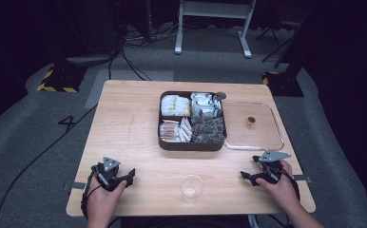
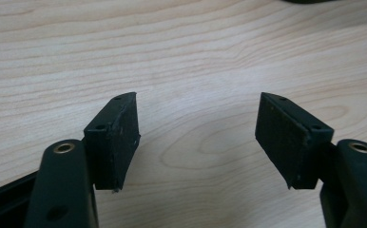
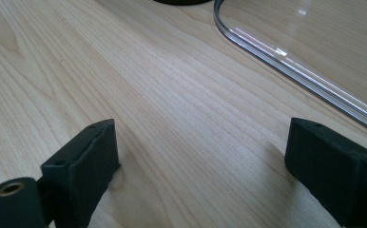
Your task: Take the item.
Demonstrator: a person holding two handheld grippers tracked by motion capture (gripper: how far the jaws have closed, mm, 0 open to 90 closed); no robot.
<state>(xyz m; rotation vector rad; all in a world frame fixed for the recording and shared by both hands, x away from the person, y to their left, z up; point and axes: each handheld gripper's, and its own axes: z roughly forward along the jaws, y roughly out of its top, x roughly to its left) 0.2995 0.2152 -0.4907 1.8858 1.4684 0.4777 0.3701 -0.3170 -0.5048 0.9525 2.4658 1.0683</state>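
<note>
Pale wood worktop [image 1: 124, 142] lies under both your tools. Your left tool [image 1: 124, 178] rests near the front left corner, jaws spread wide on nothing. Your right tool [image 1: 250, 176] rests front right, jaws likewise apart, just beside the clear lid [image 1: 267, 142]. The dark compartment tray [image 1: 191, 145] of packets sits centre; a clear cup [image 1: 191, 188] stands between your hands.

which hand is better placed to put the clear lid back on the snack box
Right, likely. The right hand-held gripper rests just below the clear lid, which lies beside the box on its right; the lid's rim sits just ahead of its open jaws. The left hand-held gripper faces bare table.
</note>
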